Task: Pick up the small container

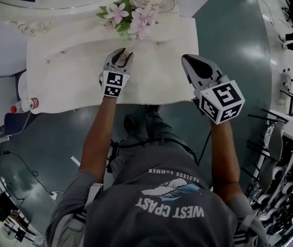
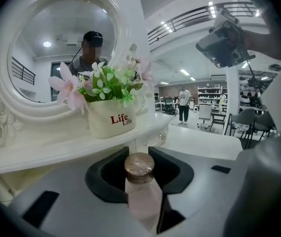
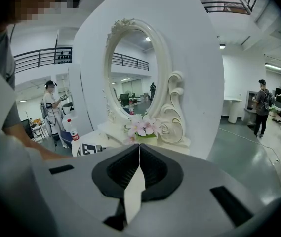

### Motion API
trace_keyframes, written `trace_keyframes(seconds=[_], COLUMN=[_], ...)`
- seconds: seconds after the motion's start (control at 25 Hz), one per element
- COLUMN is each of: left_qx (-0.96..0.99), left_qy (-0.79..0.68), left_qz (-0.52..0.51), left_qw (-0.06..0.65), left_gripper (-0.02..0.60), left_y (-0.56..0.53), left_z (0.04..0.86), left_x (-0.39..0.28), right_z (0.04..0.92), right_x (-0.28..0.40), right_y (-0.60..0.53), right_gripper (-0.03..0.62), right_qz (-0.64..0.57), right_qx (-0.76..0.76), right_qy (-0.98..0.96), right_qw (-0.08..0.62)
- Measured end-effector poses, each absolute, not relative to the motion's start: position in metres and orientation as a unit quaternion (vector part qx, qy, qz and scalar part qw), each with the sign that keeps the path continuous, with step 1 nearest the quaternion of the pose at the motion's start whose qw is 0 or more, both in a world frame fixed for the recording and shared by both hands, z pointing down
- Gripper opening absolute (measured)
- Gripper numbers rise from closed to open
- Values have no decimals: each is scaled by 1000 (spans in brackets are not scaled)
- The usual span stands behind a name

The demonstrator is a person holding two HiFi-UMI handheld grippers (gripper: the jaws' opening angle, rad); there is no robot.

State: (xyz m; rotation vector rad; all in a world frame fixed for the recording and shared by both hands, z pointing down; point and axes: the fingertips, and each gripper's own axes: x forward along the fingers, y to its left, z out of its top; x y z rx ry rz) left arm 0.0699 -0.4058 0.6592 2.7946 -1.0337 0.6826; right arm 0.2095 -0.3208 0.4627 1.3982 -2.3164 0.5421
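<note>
The small container (image 2: 145, 201) is a pale pink bottle with a brown round cap. It stands upright between the jaws of my left gripper (image 2: 139, 157), which is shut on its body. In the head view the left gripper (image 1: 125, 54) rests over the white dressing table (image 1: 69, 76), just in front of the flowers, and the bottle is barely visible there. My right gripper (image 1: 184, 58) hovers at the table's right front corner. Its jaws (image 3: 139, 146) meet with nothing between them.
A white pot marked "Life" with pink flowers (image 2: 111, 122) stands on the shelf right behind the bottle, under the oval mirror (image 2: 56, 48). A water bottle with a red cap (image 1: 25, 105) lies at the table's left edge. People stand far off on the grey floor.
</note>
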Motion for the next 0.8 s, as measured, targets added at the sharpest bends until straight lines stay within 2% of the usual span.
trace_keyframes(seconds=[0.8], left_qx=[922], left_qy=[-332], left_qz=[200], left_qw=[-23], left_gripper=[132], left_y=[-382], left_z=[510], left_x=[-1], right_z=[406], right_x=[167], right_y=[-314], right_gripper=[26], right_qz=[146], right_qx=[491], right_qy=[-845], right_qw=[152])
